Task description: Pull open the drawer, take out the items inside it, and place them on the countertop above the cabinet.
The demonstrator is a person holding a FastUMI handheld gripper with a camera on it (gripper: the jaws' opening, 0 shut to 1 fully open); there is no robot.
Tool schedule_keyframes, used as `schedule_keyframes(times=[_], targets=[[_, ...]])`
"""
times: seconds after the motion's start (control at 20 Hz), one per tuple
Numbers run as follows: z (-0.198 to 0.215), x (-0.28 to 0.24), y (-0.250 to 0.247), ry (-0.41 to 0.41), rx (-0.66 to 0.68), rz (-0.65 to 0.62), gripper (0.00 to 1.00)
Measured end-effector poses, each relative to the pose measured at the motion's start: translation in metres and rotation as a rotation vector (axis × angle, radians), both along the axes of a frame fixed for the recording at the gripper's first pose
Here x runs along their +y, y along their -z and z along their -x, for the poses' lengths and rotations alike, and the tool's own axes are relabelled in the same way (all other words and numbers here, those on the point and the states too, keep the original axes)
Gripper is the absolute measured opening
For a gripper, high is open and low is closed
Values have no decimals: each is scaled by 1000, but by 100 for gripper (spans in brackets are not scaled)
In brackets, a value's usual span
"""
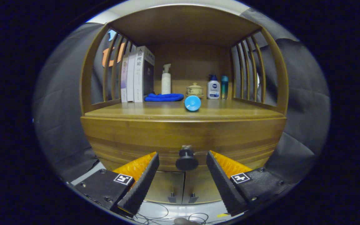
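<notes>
A wooden cabinet faces me with its drawer front closed and flush under the countertop. A dark round knob sticks out of the drawer's lower middle. My gripper is open, its two fingers standing either side of the knob with a gap on each side, touching nothing. The drawer's inside is hidden. On the countertop just beyond the drawer lies a light blue cup on its side, mouth toward me.
At the back of the countertop stand several books, a folded blue cloth, a white pump bottle, a small lidded jar, a lotion bottle and a teal bottle. Slatted sides enclose the shelf. Cabinet doors and cables lie below.
</notes>
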State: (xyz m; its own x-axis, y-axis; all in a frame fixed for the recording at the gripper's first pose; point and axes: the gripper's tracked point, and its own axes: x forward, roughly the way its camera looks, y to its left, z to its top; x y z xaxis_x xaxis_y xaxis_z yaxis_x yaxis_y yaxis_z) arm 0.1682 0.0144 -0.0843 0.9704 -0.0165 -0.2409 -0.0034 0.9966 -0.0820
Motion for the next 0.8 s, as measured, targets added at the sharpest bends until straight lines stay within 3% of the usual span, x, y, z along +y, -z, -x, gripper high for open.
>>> schedule_keyframes(times=[0.4, 0.8], targets=[[143, -44, -48, -1, -134, -47, 99], [184, -83, -85, 22, -210, -117, 99]])
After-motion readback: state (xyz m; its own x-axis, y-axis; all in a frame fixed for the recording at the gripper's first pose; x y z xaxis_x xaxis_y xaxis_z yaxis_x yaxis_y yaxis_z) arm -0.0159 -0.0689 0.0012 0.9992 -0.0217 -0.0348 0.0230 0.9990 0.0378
